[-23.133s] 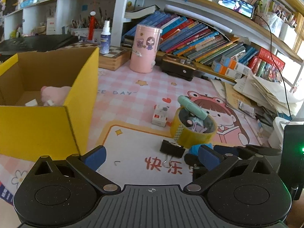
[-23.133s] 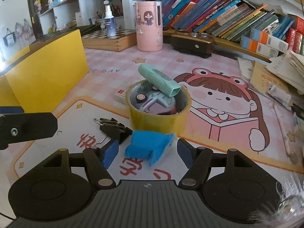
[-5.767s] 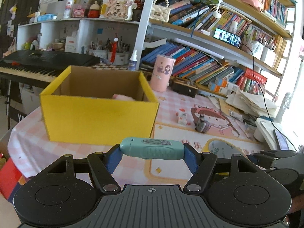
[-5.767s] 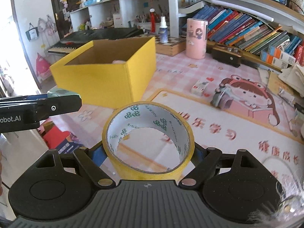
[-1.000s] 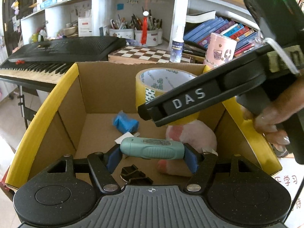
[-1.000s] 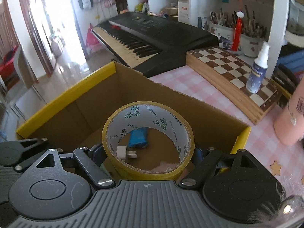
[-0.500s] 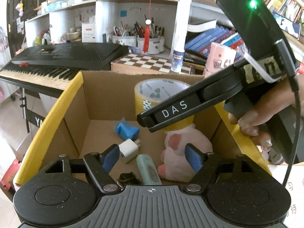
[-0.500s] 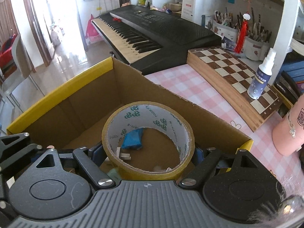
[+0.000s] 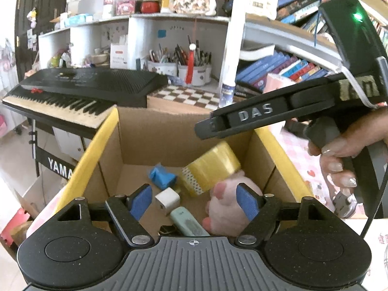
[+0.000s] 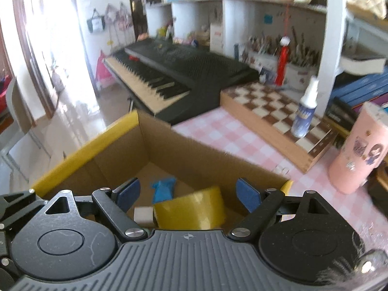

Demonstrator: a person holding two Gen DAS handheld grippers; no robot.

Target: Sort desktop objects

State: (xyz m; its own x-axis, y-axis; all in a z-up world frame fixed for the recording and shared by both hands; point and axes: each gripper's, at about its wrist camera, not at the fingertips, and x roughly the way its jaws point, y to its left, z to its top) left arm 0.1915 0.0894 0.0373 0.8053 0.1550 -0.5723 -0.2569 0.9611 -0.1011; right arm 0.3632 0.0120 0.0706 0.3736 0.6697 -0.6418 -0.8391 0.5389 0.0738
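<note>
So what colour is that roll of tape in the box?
Yellow tape roll, clearest in the left wrist view.

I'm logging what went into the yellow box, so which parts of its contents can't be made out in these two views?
- Binder clip, left wrist view: mostly behind the left hand-held gripper.
- Teal case, same view: near end hidden likewise.
- Tape roll, right wrist view: blurred, lower edge behind the right hand-held gripper.

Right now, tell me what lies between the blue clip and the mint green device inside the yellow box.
In the left wrist view, the white charger cube lies between the blue clip and the mint green device on the box floor.
</note>
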